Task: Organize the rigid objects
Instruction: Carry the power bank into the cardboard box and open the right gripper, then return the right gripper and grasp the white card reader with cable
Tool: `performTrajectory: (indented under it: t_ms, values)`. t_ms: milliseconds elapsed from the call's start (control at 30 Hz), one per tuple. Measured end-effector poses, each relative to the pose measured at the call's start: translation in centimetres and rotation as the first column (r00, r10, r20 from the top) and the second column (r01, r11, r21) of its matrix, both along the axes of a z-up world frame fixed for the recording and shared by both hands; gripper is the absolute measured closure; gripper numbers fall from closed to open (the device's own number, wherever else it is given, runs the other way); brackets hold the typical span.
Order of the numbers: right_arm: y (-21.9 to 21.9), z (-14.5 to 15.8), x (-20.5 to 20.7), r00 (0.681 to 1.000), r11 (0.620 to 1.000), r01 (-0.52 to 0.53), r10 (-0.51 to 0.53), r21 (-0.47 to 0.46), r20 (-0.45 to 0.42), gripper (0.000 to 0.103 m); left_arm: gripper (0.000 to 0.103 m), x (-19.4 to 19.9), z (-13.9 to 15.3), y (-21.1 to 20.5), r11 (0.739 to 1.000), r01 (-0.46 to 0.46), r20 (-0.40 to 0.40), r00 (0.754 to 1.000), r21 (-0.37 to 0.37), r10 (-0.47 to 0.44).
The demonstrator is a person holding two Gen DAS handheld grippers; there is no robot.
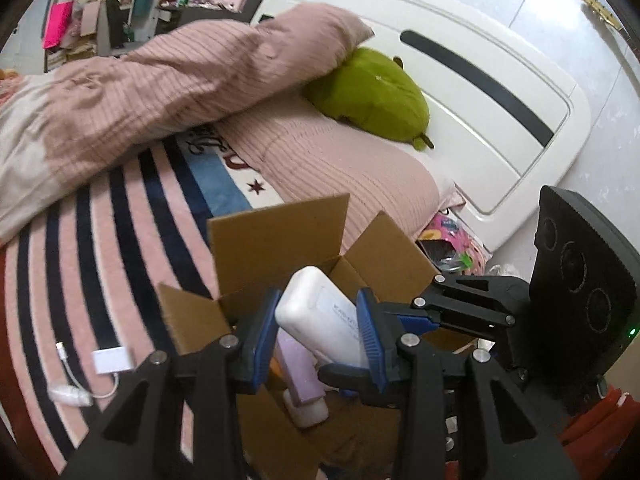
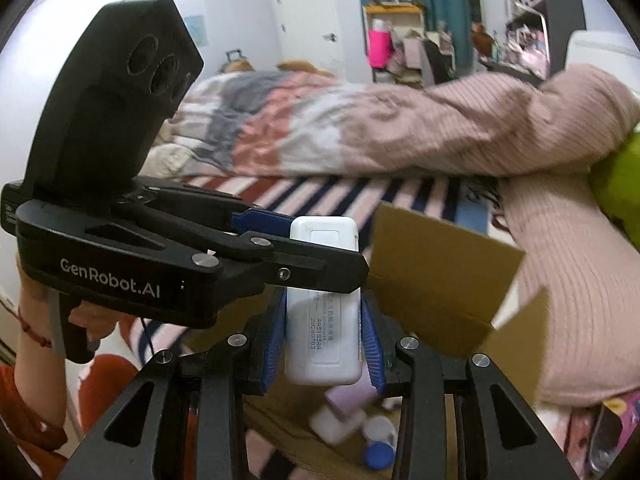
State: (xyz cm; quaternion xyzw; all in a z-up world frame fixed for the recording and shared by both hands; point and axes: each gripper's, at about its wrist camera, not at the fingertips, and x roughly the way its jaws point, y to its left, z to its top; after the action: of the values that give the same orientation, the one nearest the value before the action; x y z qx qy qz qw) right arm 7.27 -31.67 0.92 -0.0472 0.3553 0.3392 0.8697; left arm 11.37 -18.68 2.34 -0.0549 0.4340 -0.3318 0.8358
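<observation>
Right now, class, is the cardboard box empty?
No: the right wrist view shows a lilac bottle and a blue cap lying inside the box, below the white bottle.

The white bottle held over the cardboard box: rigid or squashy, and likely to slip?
The white bottle probably behaves as rigid: its flat sides show no dent between both grippers' blue pads. Its smooth plastic could slip, though the ribbed pads likely help. Dropped, it would likely land flat in the cardboard box rather than roll.

A bed with a pink-and-navy striped blanket (image 1: 120, 216) carries an open brown cardboard box (image 1: 280, 236), a white cable adapter (image 1: 112, 360), ribbed pink pillows (image 1: 160, 92) (one overlapping a green plush toy (image 1: 372, 92)).
</observation>
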Motion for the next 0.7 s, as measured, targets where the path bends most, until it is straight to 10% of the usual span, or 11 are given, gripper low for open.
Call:
performTrajectory:
  t_ms: [133, 233, 700]
  values:
    - [-1.0, -0.9, 0.5, 0.999, 1.0, 0.018, -0.019, -0.016, -0.034, 0.072, 0.064, 0.6, -0.6, -1.0, 1.0, 0.01, -0.022, 1.0, 0.026, -0.009]
    - [-1.2, -1.5, 1.0, 0.997, 0.996, 0.063, -0.066, -0.064, -0.036, 0.07, 0.034, 0.8, -0.6, -0.5, 0.997, -0.041, -0.004, 0.999, 0.066, 0.041]
    - [0.6, 0.1, -0.3, 0.998, 0.996, 0.06, -0.061, -0.072, -0.011, 0.052, 0.032, -2.8, 2.1, 7.7, 0.976, -0.203, 0.098, 0.976, 0.083, 0.195]
